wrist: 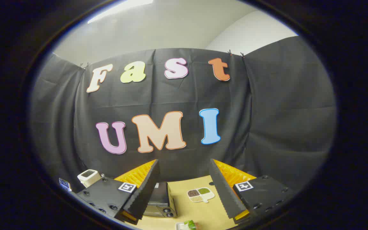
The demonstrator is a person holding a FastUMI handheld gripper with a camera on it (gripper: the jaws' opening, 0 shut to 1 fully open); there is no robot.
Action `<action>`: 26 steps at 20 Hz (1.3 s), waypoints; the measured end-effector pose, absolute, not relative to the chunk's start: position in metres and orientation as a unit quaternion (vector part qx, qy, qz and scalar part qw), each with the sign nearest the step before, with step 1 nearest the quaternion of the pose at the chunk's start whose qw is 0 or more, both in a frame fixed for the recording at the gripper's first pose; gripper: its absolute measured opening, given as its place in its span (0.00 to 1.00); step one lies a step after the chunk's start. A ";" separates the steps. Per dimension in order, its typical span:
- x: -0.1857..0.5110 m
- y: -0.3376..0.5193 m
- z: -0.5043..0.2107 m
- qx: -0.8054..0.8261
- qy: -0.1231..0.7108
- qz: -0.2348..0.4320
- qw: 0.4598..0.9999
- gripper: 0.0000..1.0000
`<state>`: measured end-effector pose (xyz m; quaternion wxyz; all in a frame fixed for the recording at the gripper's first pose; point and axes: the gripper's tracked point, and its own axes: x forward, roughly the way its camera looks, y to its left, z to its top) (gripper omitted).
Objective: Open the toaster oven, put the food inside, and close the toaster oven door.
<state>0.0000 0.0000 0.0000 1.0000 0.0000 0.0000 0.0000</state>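
My gripper (pixel 184 191) is held high above the table and stands open, with nothing between its fingers. Below, just inside the left finger, sits a dark toaster oven (pixel 160 202) with two knobs on its front; that finger hides its left part, and I cannot tell whether the door is open. Near the bottom, between the fingers, a small white dish with green food (pixel 187 225) lies on the light wooden table (pixel 209 214).
A white divided plate (pixel 200 195) with small heaps of beans or grains lies on the table beyond the food. A white boxy appliance (pixel 88 177) stands far to the left of the left finger. Black cloth closes off the back and sides.
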 end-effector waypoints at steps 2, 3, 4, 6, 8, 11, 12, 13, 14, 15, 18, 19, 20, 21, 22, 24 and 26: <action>-0.006 0.011 -0.004 0.003 0.006 -0.002 1.000 0.96; -0.009 0.017 -0.004 0.005 0.007 -0.002 1.000 0.96; -0.011 0.021 -0.004 0.007 0.006 -0.002 1.000 0.96; -0.014 0.031 -0.005 0.007 0.004 0.000 1.000 0.96; -0.018 0.038 -0.008 0.006 0.007 0.000 1.000 0.96; -0.018 0.050 -0.009 0.008 0.014 0.006 1.000 0.96; -0.018 0.053 -0.009 0.006 0.015 0.007 1.000 0.96; -0.017 0.055 -0.008 0.003 0.014 0.007 1.000 0.96; -0.016 0.057 -0.007 0.001 0.009 0.006 1.000 0.96; -0.015 0.061 -0.006 0.000 0.005 0.010 1.000 0.96; -0.010 0.073 -0.011 0.000 0.004 0.022 1.000 0.96; -0.009 0.076 -0.014 0.002 0.007 0.025 1.000 0.96; -0.008 0.080 -0.018 0.003 0.008 0.027 1.000 0.96; -0.006 0.083 -0.022 0.003 0.009 0.028 1.000 0.96; -0.004 0.085 -0.030 0.000 0.013 0.027 1.000 0.96; 0.000 0.094 -0.049 -0.006 0.024 0.028 0.999 0.96; 0.007 0.102 -0.069 -0.011 0.038 0.028 0.999 0.96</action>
